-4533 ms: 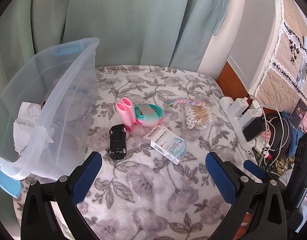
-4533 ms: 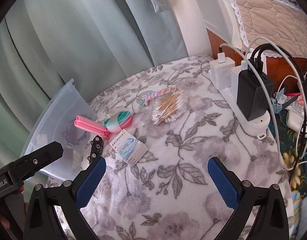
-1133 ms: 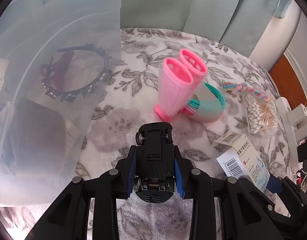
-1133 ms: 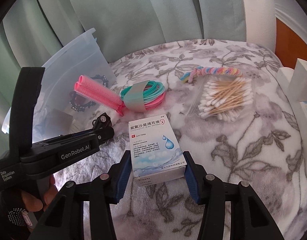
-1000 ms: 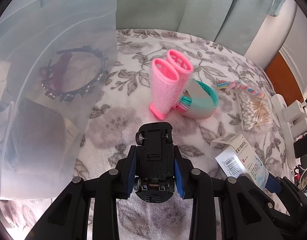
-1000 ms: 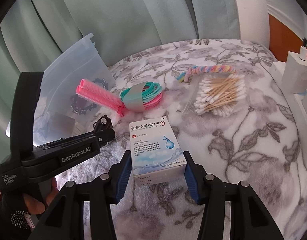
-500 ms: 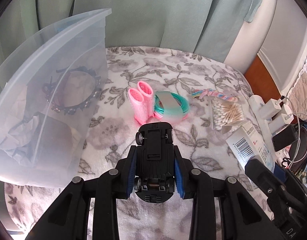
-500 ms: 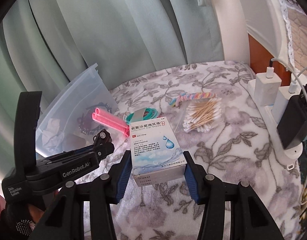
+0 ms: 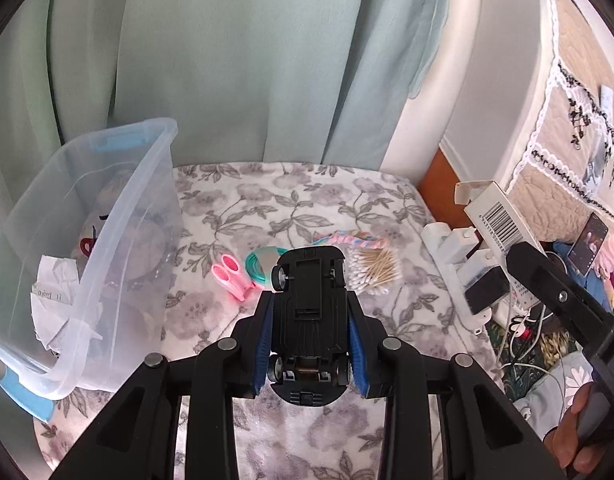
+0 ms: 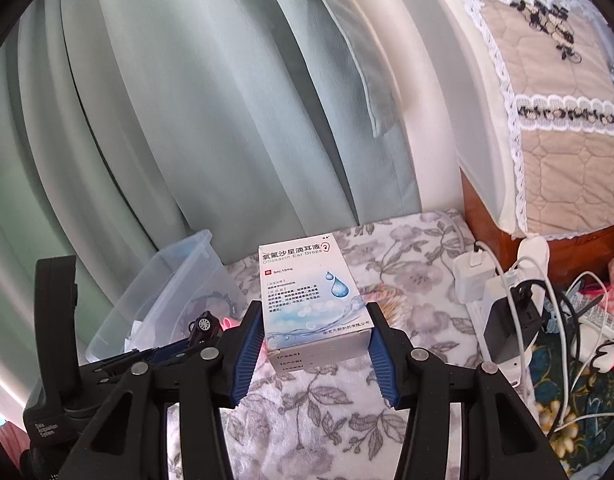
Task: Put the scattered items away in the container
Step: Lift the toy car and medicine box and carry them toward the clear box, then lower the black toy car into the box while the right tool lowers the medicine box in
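Container [image 9: 119, 216] lay at ten o'clock from the left gripper [image 9: 310, 320], clenched on the toy car [image 9: 307, 292], nearer than the right gripper [image 10: 315, 340] grasping the medicine box [image 10: 307, 292].

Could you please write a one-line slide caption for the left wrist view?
Left tongs clamp an upside-down black toy car above the floral cloth, beside the clear bin.

The left gripper [image 9: 310, 340] is closed, its blue-padded fingers [image 9: 264, 340] pressing both sides of a black toy car [image 9: 309, 308] held with its underside up. The right gripper [image 10: 315, 350] is also closed, its blue pads clamping the lower sides of a white and blue medicine box [image 10: 313, 300]. Both are raised above the bench. The person's right hand [image 9: 579, 436] grips that gripper's handle.
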A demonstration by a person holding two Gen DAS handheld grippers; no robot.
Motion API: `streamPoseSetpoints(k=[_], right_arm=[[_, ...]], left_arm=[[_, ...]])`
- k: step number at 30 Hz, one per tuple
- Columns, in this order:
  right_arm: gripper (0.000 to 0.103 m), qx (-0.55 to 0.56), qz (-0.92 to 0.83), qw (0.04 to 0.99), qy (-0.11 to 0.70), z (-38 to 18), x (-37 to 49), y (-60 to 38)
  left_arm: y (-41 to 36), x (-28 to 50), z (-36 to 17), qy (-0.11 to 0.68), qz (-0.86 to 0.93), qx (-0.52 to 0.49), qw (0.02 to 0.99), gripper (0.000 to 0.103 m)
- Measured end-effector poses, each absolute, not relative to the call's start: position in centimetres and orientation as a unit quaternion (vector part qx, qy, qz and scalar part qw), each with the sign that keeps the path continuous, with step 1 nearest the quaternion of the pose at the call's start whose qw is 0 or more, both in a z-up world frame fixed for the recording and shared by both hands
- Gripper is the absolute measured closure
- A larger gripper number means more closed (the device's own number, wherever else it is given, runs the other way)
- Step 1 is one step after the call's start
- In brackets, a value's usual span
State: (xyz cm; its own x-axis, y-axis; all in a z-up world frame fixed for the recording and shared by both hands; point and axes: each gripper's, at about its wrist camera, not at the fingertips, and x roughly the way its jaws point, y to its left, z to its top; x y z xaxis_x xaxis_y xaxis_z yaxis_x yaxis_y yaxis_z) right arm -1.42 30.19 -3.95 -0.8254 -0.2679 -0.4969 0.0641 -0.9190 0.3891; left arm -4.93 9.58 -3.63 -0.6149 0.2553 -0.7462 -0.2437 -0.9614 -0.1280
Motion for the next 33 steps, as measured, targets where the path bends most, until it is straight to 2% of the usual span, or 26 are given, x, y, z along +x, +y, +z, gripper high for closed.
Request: streamPoseSetpoints(k=[8, 22, 33], right_arm=[[0.050, 0.254, -0.943, 0.091, -0.195, -0.3, -0.4, 29.7], [0.050, 0.210, -0.955, 0.124, -0.169, 5.8, 0.2, 25.6], [0.050, 0.208, -0.952, 0.161, -0.157, 7.3, -0.4, 21.6]], left_arm=[[8.1, -4.0, 0.8, -0.017, 0.912, -0.381, 0.154, 0.068], [2.2, -2.8, 7.0, -0.044, 0.941, -0.311, 0.125, 0.068], [-3.1, -2.7, 7.9, -0.069, 0.950, -0.294, 0.083, 0.068]])
